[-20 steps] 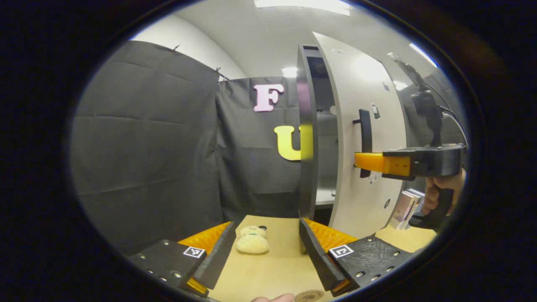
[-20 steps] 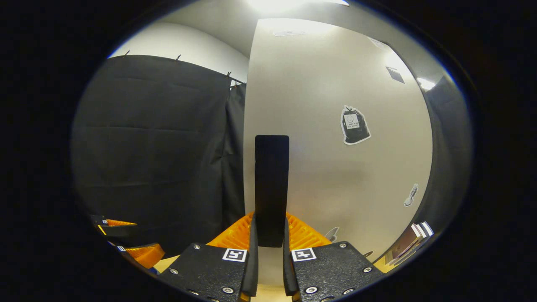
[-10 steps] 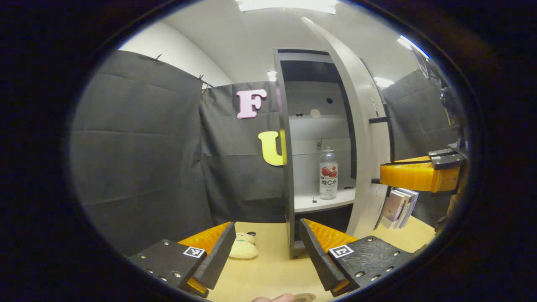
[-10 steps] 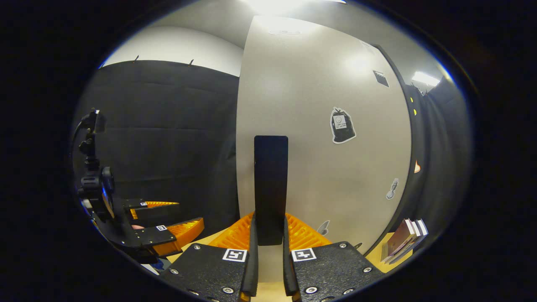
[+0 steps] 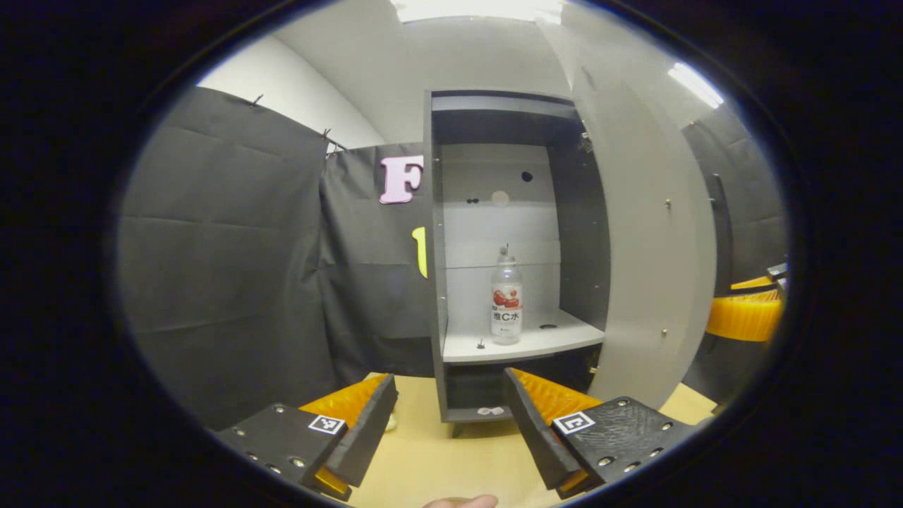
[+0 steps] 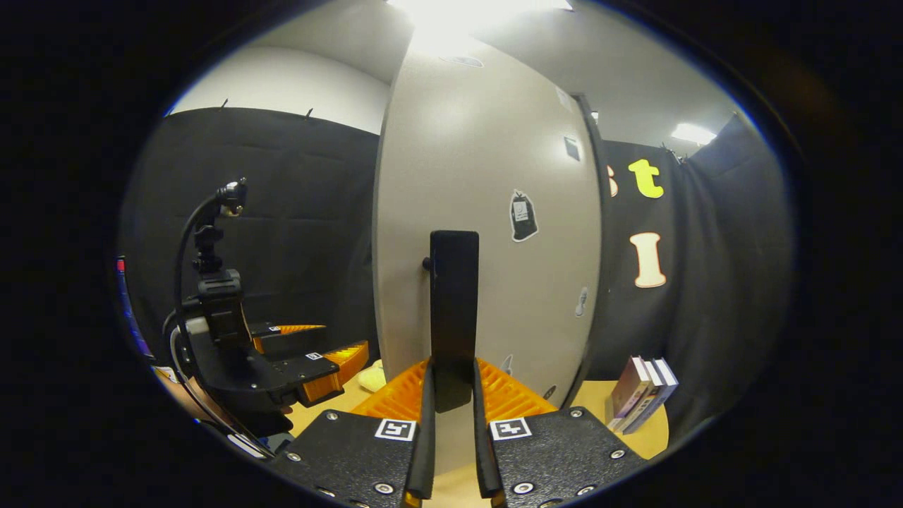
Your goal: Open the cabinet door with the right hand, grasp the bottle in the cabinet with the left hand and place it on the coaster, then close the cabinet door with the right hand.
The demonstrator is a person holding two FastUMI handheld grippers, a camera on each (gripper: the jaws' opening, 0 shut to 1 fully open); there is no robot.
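Observation:
The cabinet [image 5: 437,282] stands with its grey door [image 5: 649,247] swung wide to the right in the left gripper view. A clear bottle [image 5: 506,303] with a red and white label stands upright on the white shelf [image 5: 525,344] inside. My left gripper [image 5: 448,430] is open in front of the cabinet, well short of the bottle. In the right gripper view my right gripper [image 6: 451,395] is shut on the door's black handle [image 6: 453,296]. The left gripper [image 6: 310,360] appears there too, at the left. The right gripper's orange finger [image 5: 744,314] peeks past the door edge.
A wooden table [image 5: 437,466] carries the cabinet. Several books [image 6: 642,391] lean at the right of the door. A pale plush toy [image 6: 372,377] lies on the table behind the door. A fingertip [image 5: 458,502] shows at the bottom edge.
The door has swung from nearly shut to wide open with my right gripper on its handle. The bottle and shelf came into sight. My left gripper now faces the cabinet's inside.

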